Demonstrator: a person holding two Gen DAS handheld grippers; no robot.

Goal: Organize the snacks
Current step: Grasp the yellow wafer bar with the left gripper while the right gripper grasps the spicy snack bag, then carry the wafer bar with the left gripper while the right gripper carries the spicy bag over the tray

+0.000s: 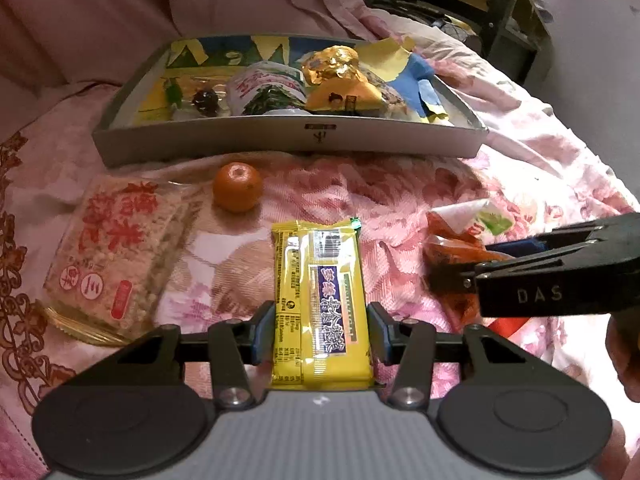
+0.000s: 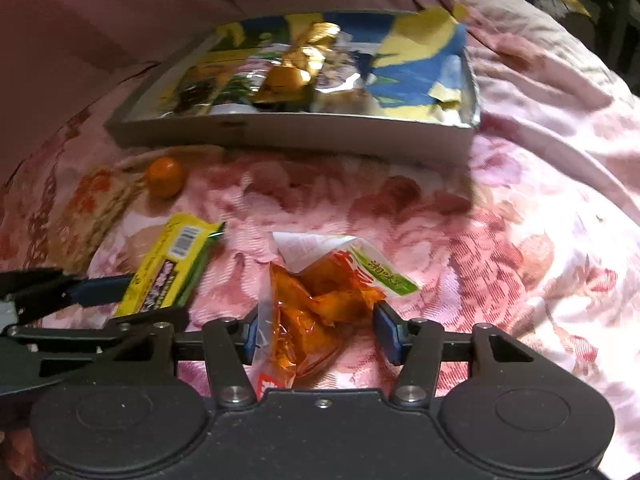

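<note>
Left hand-held gripper (image 1: 321,330) pinching glossy yellow wrapper (image 1: 320,304), right hand-held gripper (image 2: 316,330) spread around crinkly orange pouch (image 2: 316,312)

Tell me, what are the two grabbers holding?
Left gripper: yellow snack bar, pinched by its long sides. Right gripper: around the orange snack bag; grip unclear.

From my remote seat I see a pink floral bedspread (image 1: 400,196) covering the whole surface, its rose pattern rumpled into soft folds. On the left edge it carries a brown ornamental scroll border (image 1: 12,280). Behind it hangs or lies plain dusty-pink fabric (image 1: 100,12), creased and dim. At the top right stands a dark shelf unit (image 1: 496,4) with yellowish panels, beside a pale grey wall (image 1: 600,32). The light is warm and low.
</note>
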